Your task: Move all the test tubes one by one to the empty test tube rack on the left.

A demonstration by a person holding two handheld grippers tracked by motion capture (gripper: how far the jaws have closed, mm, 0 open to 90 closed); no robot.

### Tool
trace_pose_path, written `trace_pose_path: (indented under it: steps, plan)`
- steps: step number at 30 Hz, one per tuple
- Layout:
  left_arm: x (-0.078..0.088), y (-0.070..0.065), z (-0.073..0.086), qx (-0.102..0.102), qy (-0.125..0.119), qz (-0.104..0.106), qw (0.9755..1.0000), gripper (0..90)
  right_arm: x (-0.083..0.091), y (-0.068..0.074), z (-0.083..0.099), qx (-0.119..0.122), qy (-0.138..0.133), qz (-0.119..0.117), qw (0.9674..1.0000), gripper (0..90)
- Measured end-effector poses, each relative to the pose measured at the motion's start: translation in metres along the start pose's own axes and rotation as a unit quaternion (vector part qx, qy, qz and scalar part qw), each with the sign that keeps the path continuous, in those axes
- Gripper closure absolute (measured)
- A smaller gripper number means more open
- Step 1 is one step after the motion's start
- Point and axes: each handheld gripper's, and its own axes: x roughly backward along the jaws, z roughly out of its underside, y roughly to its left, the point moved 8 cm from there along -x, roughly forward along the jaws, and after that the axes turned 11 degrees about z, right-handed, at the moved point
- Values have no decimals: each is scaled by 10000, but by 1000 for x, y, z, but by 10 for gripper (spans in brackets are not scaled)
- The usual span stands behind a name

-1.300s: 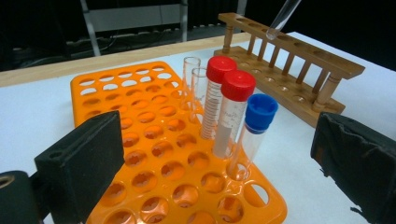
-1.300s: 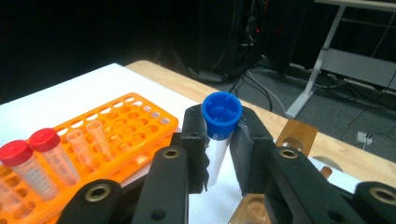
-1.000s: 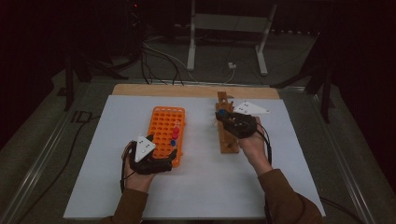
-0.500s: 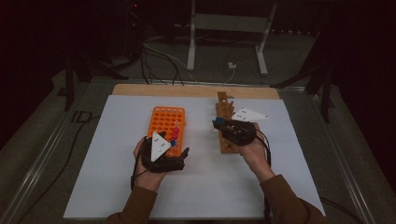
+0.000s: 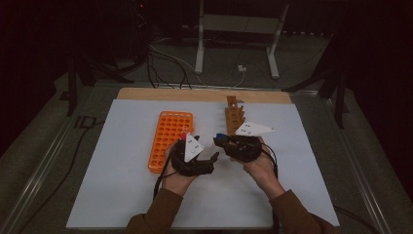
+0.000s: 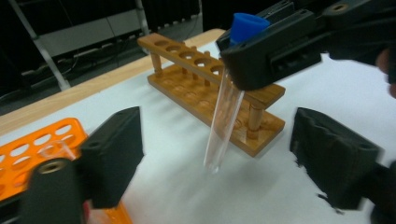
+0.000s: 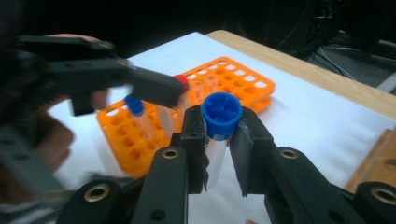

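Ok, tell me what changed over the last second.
The left hand-held gripper left the orange rack and swung toward the right hand-held gripper, its jaws just closing partway, nothing between them. The right one stays shut on the blue-capped tube. The racks kept still.

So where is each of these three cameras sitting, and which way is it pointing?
High view: above the person's side, facing forward and down on the table; forearms, hands show.
Left gripper view: rides the left gripper, facing the wooden rack.
Right gripper view: rides the right gripper, facing the orange rack.
Both gripper views share the blue-capped tube.
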Motion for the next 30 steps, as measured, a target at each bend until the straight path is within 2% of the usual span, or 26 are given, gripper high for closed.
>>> trace_pose_path:
  steps: [5,8,13,14,18,20,24,27,30]
  plan:
    - [-5,-2,3,85,104,273,9995,622,-1,10,1,41,24,-127,9999,762]
    - [-6,-1,5,66,167,288,9994,728,-1,12,0,50,21,-165,9998,761]
    - [-6,-5,6,-27,179,313,9993,767,-2,13,1,16,23,-199,9998,756]
    - [-6,-4,6,-6,166,310,9994,768,-1,13,1,-16,8,-223,9997,725]
    - [-3,-1,8,43,133,311,9994,769,3,11,-1,-163,-98,-346,9992,507]
    - [-1,0,9,74,100,317,9994,769,5,6,-2,-249,-185,-317,9990,401]
    - [6,2,12,97,28,405,9991,769,9,-3,1,-295,-184,-135,9993,273]
    - [12,3,15,137,-31,469,9988,769,10,-12,6,-260,-105,142,9995,173]
    - [19,5,19,148,-66,502,9986,769,12,-23,12,-245,-62,396,9989,143]
